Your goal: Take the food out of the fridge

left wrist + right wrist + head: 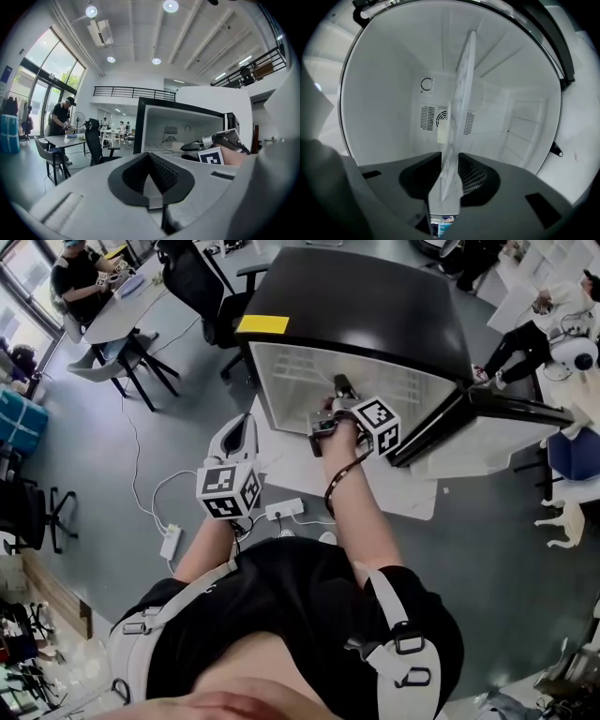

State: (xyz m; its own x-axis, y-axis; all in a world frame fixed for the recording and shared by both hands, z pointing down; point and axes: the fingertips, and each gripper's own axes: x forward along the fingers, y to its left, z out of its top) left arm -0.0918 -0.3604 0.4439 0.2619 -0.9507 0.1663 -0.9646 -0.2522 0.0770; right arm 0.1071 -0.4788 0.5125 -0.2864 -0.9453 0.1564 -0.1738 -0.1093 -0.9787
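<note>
Right claw (451, 171) clamped on thin white marbled slab (458, 108), edge-on, deep inside fridge (379, 108); can't tell what food it is. Advice: keep squeeze firm, draw straight back, level, clear of door (497, 409). Left claw (157, 178) together, empty, outside fridge; could support underneath.

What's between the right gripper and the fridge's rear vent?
A thin white marbled slab, edge-on, pinched in the ribbed fingers and reaching toward the slotted white vent. Right gripper view shows it.

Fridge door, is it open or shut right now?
Open. The fridge door is swung out to the side, the white inside shows, and the right hand-held gripper reaches in, holding a thin marbled slab.
</note>
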